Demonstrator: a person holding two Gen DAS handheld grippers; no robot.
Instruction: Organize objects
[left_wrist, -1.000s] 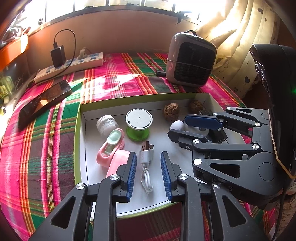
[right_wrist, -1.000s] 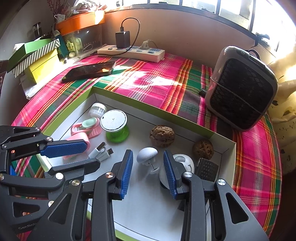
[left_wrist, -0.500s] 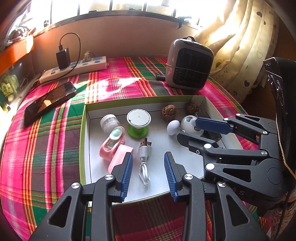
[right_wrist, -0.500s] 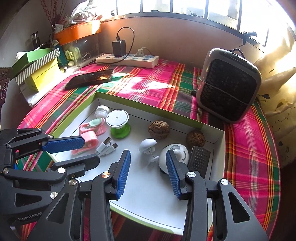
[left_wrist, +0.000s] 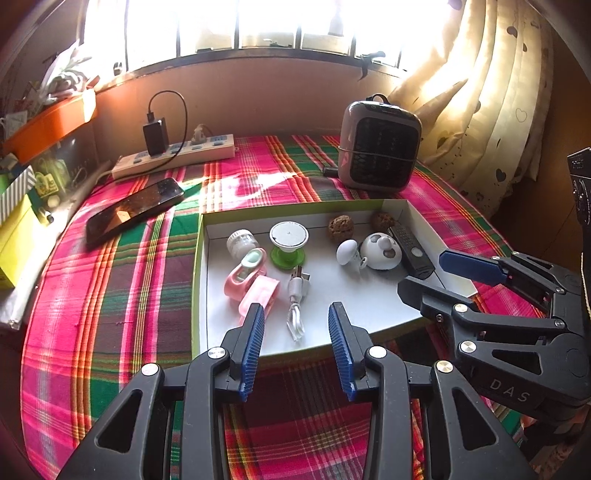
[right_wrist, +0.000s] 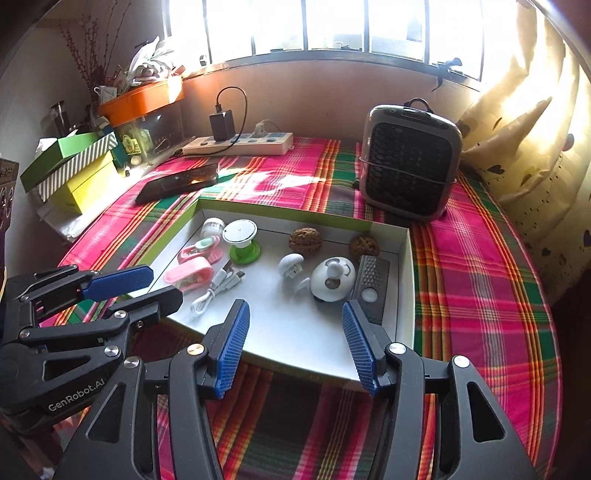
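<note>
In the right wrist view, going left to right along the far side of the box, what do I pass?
Small white jar → green-based white-topped spool → larger walnut → smaller walnut.

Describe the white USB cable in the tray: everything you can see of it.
The white USB cable is short, looks like smooth plastic, and lies loose and flat on the tray floor. It is folded into a narrow loop at the near end, with its connectors side by side at the far end, metal tips pointing toward the green-based stand. The pink clip lies just beside it; whether they touch is unclear. Neither gripper holds it.
</note>
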